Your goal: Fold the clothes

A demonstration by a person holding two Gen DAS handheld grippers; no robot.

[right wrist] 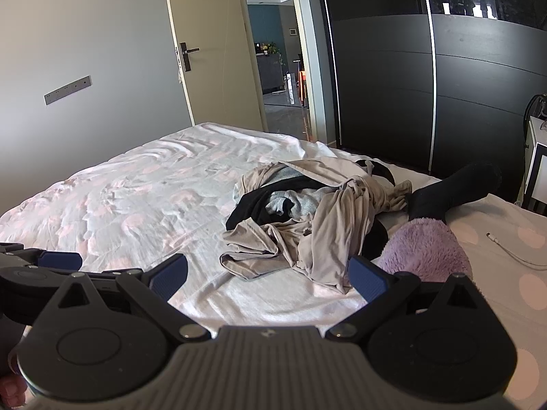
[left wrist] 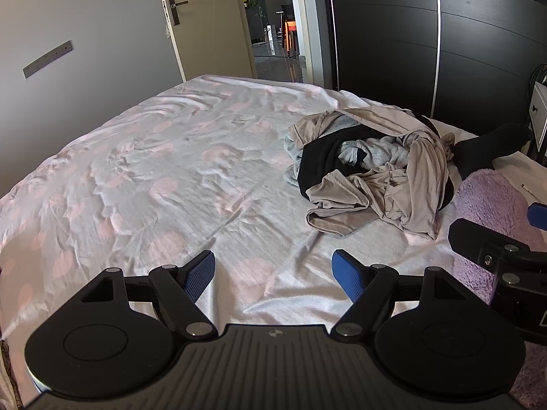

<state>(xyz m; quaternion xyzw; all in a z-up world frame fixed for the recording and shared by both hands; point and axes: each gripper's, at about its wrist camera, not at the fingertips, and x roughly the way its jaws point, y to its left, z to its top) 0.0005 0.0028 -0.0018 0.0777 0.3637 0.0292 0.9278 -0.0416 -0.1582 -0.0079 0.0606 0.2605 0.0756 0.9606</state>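
While both tools, left tool [left wrist: 273, 273] & right tool [right wrist: 268, 275], are hovering wide open w/ nothing held, clothes pile [left wrist: 372, 174] is lying crumpled on bed [left wrist: 154, 157], near purple blanket [right wrist: 424, 253]; folding not started, everything left.

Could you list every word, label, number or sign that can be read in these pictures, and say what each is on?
No text can be read in either view.
The round mark on the left gripper body is a symbol, not letters; likewise on the right gripper.
A white label edge on the right gripper in the left view: cut off, unreadable.
The decoration on the door: too blurred.
The wall plate: only dots.
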